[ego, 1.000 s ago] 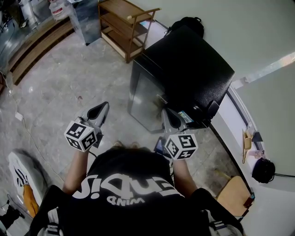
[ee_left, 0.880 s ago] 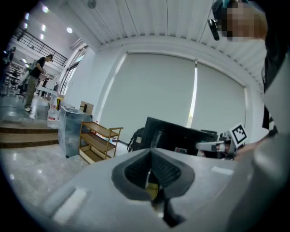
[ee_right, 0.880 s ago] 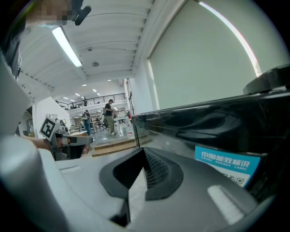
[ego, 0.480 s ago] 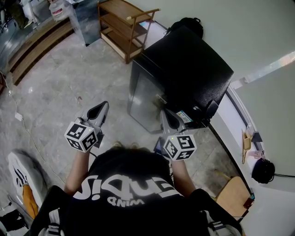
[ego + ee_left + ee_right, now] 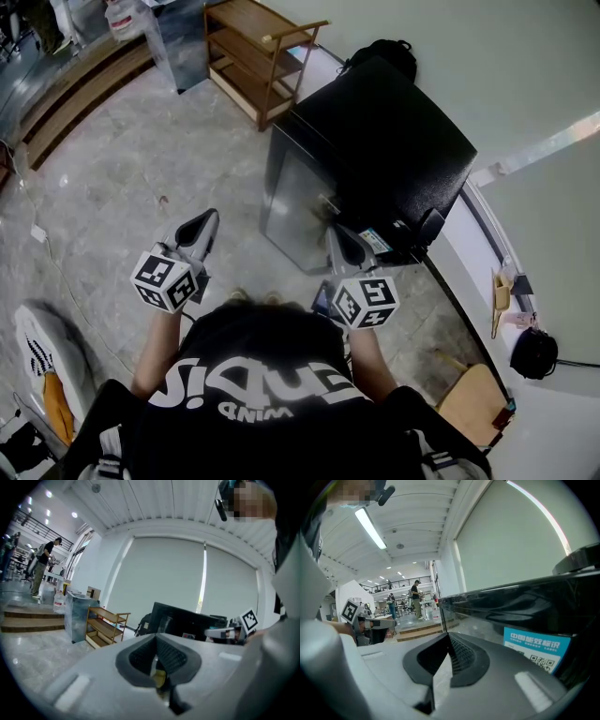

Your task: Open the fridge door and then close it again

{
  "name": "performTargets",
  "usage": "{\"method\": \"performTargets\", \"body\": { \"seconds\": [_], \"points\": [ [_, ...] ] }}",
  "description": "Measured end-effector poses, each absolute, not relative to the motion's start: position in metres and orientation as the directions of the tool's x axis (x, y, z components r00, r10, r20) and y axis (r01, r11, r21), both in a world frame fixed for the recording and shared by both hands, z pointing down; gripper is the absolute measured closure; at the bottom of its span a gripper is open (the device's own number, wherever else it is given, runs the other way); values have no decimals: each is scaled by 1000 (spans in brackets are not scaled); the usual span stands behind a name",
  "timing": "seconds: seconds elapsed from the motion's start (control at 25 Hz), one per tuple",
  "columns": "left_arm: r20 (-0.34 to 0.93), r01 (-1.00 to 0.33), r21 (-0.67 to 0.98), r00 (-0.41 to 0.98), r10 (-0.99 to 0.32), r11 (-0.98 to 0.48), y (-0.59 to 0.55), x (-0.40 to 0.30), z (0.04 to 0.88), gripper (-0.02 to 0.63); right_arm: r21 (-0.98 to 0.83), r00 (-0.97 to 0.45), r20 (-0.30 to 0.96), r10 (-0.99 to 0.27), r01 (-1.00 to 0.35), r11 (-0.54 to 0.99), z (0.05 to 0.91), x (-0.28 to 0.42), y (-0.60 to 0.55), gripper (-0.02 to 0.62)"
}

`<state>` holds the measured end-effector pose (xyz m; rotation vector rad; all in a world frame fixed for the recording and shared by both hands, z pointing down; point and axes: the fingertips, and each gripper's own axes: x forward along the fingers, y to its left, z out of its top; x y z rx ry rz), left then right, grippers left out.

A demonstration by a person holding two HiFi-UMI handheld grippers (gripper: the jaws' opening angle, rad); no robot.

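Observation:
A small black fridge (image 5: 384, 141) with a silvery front door (image 5: 292, 202) stands against the wall, its door closed. My right gripper (image 5: 335, 229) is shut and empty, its tip close to the door's upper corner by the blue label (image 5: 536, 645). The fridge's dark top edge (image 5: 511, 603) fills the right gripper view just beyond the shut fingers (image 5: 461, 653). My left gripper (image 5: 207, 218) is shut on nothing and hangs over the floor to the left of the fridge. In the left gripper view the fridge (image 5: 185, 622) lies ahead, past the fingertips (image 5: 173, 656).
A wooden shelf unit (image 5: 264, 54) stands behind the fridge, with a black backpack (image 5: 380, 47) by the wall. A wooden chair (image 5: 476, 394) sits at lower right. Steps (image 5: 80, 89) run along the far left. White shoes (image 5: 42, 352) and a cable lie on the floor.

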<state>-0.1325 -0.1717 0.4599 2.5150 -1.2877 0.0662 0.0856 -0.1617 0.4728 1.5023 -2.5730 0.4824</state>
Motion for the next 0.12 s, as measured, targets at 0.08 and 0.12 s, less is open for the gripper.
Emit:
{"method": "performTargets", "body": {
  "seconds": [0.08, 0.12],
  "points": [
    [183, -799, 260, 593, -784, -543, -172, -132, 460, 606, -211, -501, 264, -824, -864, 457, 473, 85, -162, 598],
    [183, -799, 262, 592, -785, -542, -172, -132, 461, 606, -212, -502, 264, -824, -863, 458, 473, 85, -162, 598]
  ]
}}
